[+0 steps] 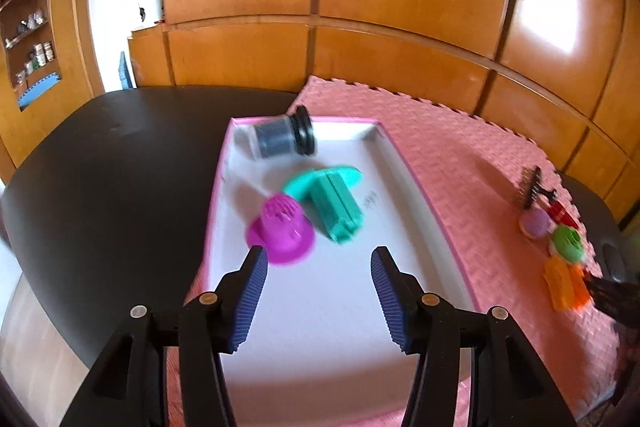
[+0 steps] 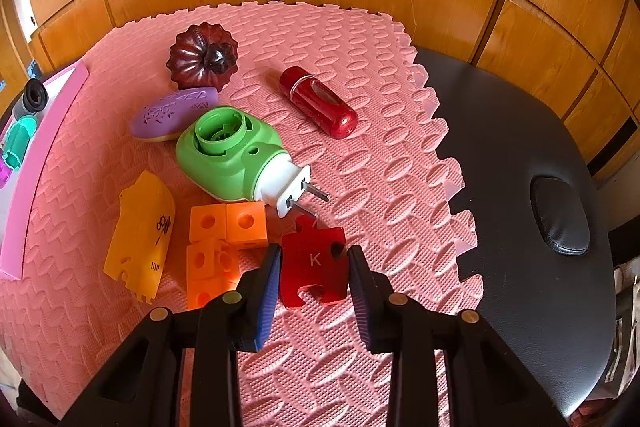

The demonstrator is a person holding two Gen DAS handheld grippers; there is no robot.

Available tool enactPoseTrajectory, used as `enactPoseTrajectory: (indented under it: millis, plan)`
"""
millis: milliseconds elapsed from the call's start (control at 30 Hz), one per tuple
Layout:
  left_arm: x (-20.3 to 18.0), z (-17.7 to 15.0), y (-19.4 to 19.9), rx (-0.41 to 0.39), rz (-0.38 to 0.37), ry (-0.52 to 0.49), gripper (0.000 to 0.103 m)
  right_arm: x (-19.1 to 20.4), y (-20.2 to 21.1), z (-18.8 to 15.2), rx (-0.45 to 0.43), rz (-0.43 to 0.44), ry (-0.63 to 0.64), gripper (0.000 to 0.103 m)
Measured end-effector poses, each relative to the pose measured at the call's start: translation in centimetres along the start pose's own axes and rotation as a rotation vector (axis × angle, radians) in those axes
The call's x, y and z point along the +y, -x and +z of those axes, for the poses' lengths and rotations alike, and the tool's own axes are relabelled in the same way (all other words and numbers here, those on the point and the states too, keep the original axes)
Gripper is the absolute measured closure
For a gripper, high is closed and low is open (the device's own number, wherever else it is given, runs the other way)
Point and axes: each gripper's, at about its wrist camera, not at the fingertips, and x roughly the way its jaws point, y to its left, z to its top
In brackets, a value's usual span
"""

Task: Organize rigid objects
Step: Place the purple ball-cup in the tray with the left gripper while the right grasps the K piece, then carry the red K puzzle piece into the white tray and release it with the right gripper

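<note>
My left gripper (image 1: 318, 291) stands apart and empty over the pink-rimmed tray (image 1: 404, 163), the magenta piece (image 1: 280, 231) just ahead. My right gripper (image 2: 314, 269) is clamped on the red puzzle piece (image 2: 314, 261); next, lift it trayward.

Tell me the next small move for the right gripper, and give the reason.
Probably lift the red K puzzle piece off the pink foam mat and carry it toward the pink-rimmed tray. The right gripper has its pads against the piece's two edges, so it looks gripped. The tray already holds the magenta piece, teal piece and grey jar, with bare floor left.
</note>
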Motion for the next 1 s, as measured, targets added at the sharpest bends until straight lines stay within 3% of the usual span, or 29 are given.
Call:
enactPoseTrajectory:
  millis: [267, 500, 800, 1000]
  plan:
    - [-1.7, -1.5, 1.2, 0.017, -0.024, -0.024, 0.047, -0.1, 0.2, -0.1, 0.003, 0.006, -0.003, 0.071]
    - [-1.2, -1.6, 1.6, 0.013, -0.021, -0.017, 0.046, -1.0, 0.2, -0.2, 0.022, 0.069, -0.060, 0.071]
    - [0.0, -1.8, 1.8, 0.013, -0.010, 0.017, 0.044, -1.9, 2.7, 0.3, -0.101, 0.199, -0.146, 0.071]
    - [1.0, -1.9, 1.9, 0.016, -0.007, 0.045, 0.044, 0.5, 4.2, 0.9, -0.136, 0.250, -0.116, 0.071]
